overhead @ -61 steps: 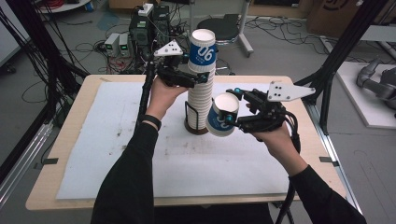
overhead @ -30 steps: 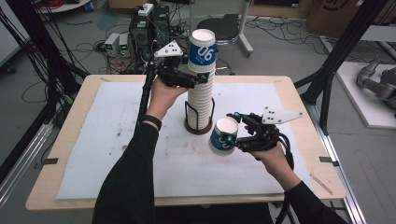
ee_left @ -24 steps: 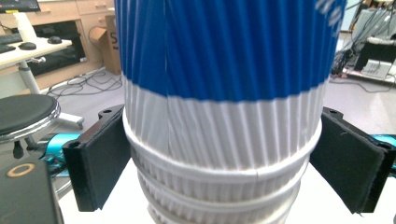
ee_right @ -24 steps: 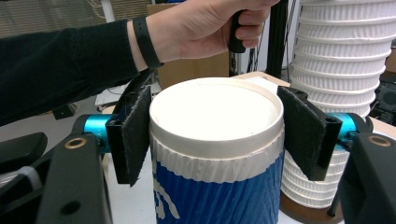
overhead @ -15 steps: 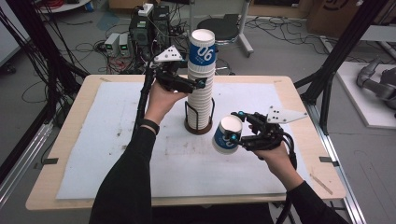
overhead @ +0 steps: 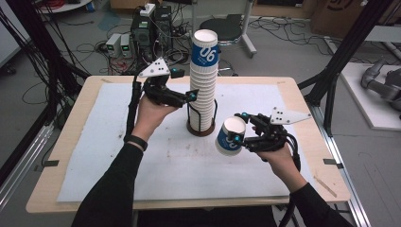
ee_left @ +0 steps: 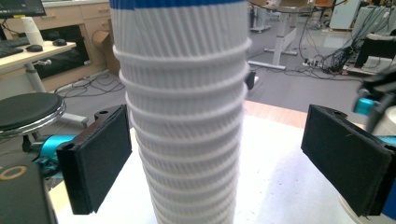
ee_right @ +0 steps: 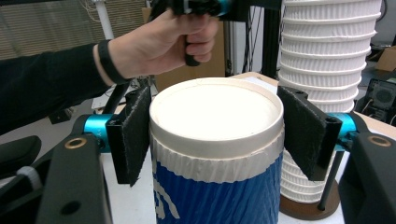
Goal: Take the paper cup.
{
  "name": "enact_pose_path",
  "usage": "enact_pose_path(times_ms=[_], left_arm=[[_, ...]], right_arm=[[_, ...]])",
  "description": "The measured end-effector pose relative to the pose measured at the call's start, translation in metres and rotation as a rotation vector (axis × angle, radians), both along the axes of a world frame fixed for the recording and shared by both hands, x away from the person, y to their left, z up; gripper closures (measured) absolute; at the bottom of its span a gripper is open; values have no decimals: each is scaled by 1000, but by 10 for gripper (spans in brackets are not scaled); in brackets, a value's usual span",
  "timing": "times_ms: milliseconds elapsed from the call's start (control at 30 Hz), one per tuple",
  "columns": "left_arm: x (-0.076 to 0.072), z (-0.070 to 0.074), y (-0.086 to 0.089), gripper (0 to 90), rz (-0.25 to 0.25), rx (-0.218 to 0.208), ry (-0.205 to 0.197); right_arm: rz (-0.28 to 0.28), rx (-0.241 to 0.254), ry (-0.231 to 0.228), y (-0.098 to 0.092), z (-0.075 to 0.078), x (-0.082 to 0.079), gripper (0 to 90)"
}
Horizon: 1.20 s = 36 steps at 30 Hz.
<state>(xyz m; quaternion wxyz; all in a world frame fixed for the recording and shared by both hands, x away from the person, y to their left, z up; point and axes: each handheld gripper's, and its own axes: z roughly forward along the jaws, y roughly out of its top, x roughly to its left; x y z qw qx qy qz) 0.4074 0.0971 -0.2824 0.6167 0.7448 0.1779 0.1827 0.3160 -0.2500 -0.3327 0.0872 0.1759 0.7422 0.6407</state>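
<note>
Your left gripper [overhead: 191,96] has its 2 black jaws spread wide on either side of the tall stack of white ribbed paper cups [overhead: 203,85]. They have just been opening, and in the left gripper view the pads [ee_left: 100,158] stand clear of the stack [ee_left: 184,116], with a gap on both sides; the left pad is the nearer one. So the stack sits between your jaws, but you have no hold on it. In the high view that gripper meets the stack about halfway up, from the stack's left side, with your left hand [overhead: 151,111] under it.

The stack stands upright in a round brown base with thin black wire uprights [overhead: 201,125], near the middle of the white mat [overhead: 94,142] that covers the light wooden table [overhead: 307,85]. Its topmost cup has a blue band with white numerals.

Your right gripper [overhead: 241,137] is clamped on a single blue-and-white ribbed paper cup [overhead: 231,136]. In the right gripper view both pads [ee_right: 133,135] press against the white rim band of that cup [ee_right: 217,154], 1 on each side. In the high view the cup is tilted, its open mouth turned up and toward the stack. It sits to the right of the base and a little nearer you, close beside it but not touching. Your right hand [overhead: 279,158] holds the gripper from behind, toward the table's right edge.
</note>
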Motion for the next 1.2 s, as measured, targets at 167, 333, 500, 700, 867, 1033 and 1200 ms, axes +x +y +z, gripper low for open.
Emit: enact_pose_path(times_ms=[167,333,500,700,867,1033,1200], left_arm=[[-18,-8,11,85,6,-22,-21],[-36,-18,19,85,8,-25,-35],[-50,-27,24,85,1,-24,-34],[-68,-46,28,85,-14,-28,-11],[-79,-65,30,85,-28,-16,23],[-89,-78,32,85,-41,-15,39],[-96,-83,31,85,-61,-10,46]], right_arm=[[-4,-3,3,0,-1,1,309],[-3,-4,3,1,-1,1,309],[-3,-6,3,1,-2,2,309],[-7,-9,-1,0,-3,3,309],[-7,-9,0,-1,-3,3,309],[-7,-16,-2,-1,-4,3,309],[-11,-26,-9,-3,-6,2,309]])
